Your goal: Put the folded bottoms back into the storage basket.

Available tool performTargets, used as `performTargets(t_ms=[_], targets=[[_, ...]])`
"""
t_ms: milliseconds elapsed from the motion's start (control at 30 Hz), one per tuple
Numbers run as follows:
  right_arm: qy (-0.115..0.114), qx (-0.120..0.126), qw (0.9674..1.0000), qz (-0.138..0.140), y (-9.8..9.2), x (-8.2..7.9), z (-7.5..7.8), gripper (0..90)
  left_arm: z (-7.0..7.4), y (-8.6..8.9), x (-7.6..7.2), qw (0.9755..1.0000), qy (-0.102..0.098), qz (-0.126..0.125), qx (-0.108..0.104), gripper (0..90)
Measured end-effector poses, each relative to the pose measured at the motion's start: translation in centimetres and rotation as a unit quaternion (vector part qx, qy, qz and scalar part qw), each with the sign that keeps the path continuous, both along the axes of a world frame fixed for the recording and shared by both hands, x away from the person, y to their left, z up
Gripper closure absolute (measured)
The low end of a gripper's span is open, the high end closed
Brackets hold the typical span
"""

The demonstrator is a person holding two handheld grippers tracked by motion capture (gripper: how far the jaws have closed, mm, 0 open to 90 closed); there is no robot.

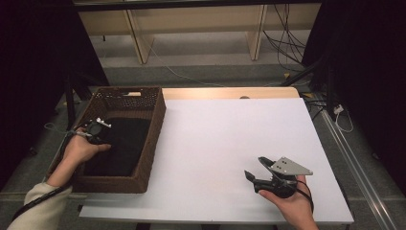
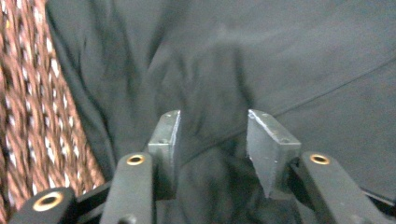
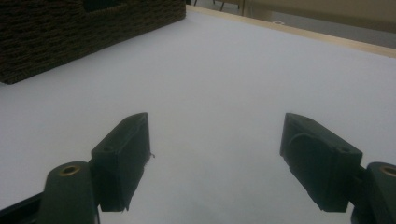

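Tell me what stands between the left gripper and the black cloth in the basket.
Nothing visible. The left gripper is inside the wicker basket, right over the black cloth, jaws apart with a fold of cloth between them. The basket wall is off to one side.

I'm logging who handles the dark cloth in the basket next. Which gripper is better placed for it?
Left, probably. The left gripper is inside the wicker basket, jaws apart right over the black cloth. The right gripper sits open over the bare white table, away from the basket.
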State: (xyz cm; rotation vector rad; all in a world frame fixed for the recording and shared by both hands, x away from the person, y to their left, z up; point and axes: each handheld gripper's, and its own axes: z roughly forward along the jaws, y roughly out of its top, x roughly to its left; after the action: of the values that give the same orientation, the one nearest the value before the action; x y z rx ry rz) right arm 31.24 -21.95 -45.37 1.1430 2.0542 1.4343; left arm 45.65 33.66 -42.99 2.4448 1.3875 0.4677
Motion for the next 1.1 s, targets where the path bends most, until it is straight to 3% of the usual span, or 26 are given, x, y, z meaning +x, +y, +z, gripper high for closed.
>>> performTargets(t_ms=[100,167,267,467,600,867,1100], targets=[[-0.001,0.003,1.0000,0.000,0.0,0.0,0.0,25.3,0.1,-1.5,-0.2,0.9980,0.022,-0.019,-0.056,68.1],[-0.005,0.001,1.0000,0.001,0.0,0.0,0.0,25.3,-0.3,-2.6,-0.3,0.9961,0.036,-0.036,-0.071,74.2],[-0.006,-0.001,1.0000,0.000,-0.1,0.0,0.0,25.3,-1.0,-3.9,-0.3,0.9956,0.048,-0.048,-0.065,81.7],[-0.005,0.001,1.0000,0.001,-0.2,0.0,0.1,25.3,-2.2,-5.2,0.3,0.9955,0.061,-0.052,-0.049,84.6],[-0.003,0.003,1.0000,0.000,-0.1,0.0,0.1,25.3,-2.3,-5.5,0.3,0.9956,0.057,-0.052,-0.052,84.8],[-0.007,0.004,1.0000,0.001,-0.1,0.0,0.1,25.3,-2.5,-5.4,0.3,0.9947,0.053,-0.037,-0.081,82.7],[-0.005,0.005,1.0000,-0.001,-0.1,0.0,0.1,25.3,-2.2,-5.3,0.0,0.9955,0.025,-0.025,-0.088,74.8]])
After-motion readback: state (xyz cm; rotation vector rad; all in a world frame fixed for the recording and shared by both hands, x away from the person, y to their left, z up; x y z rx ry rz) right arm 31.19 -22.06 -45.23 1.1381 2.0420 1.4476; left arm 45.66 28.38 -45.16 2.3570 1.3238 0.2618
